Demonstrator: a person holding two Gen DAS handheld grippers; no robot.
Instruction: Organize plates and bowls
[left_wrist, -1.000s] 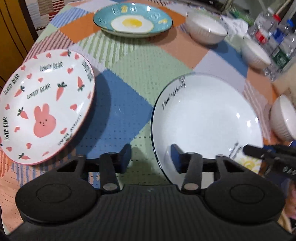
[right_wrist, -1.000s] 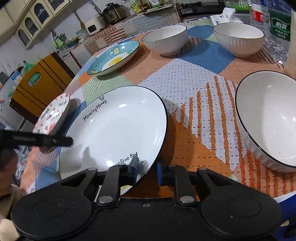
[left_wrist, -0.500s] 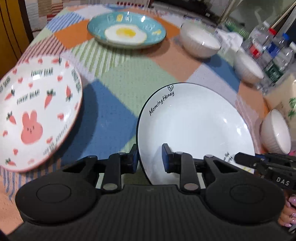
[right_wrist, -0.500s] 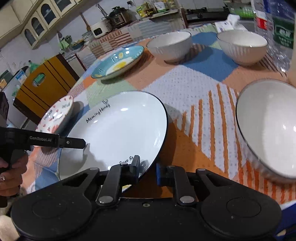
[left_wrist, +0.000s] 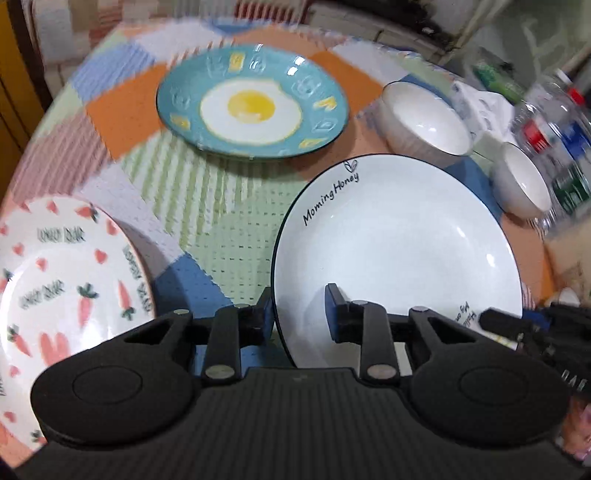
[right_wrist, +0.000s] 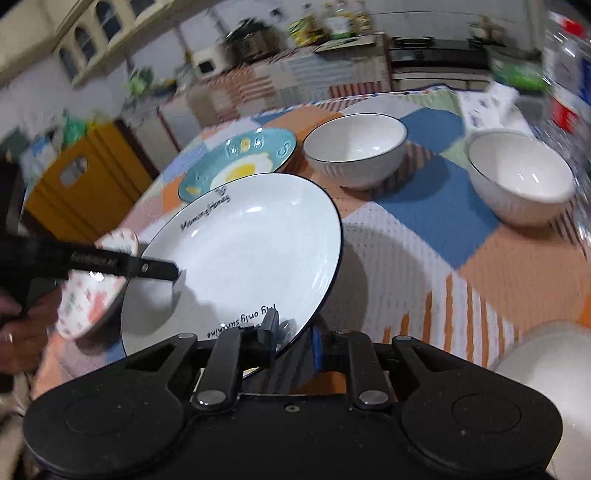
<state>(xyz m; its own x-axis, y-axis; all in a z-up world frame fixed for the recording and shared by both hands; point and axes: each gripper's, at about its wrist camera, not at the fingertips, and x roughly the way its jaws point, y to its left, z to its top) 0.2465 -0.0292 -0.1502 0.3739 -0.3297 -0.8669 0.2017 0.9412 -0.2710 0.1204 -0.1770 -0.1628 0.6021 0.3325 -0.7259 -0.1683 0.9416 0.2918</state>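
A white "Morning Honey" plate (left_wrist: 399, 254) with a dark rim is held off the table, tilted, by both grippers. My left gripper (left_wrist: 300, 310) is shut on its left rim. My right gripper (right_wrist: 293, 332) is shut on its near rim, beside the plate's printed words (right_wrist: 240, 321). A teal fried-egg plate (left_wrist: 253, 107) lies farther back. A pink carrot-and-bunny plate (left_wrist: 62, 291) lies at the left. Two white ribbed bowls (right_wrist: 356, 149) (right_wrist: 521, 177) stand at the back right.
A third white bowl (right_wrist: 554, 387) sits at the near right. Plastic bottles (left_wrist: 557, 147) crowd the table's right edge. A patchwork tablecloth (right_wrist: 424, 258) covers the table. A yellow cabinet (right_wrist: 70, 188) stands beyond the left edge.
The left gripper closed onto the white plate's left rim. Both grippers have lifted the plate off the table and carried it toward the teal plate.
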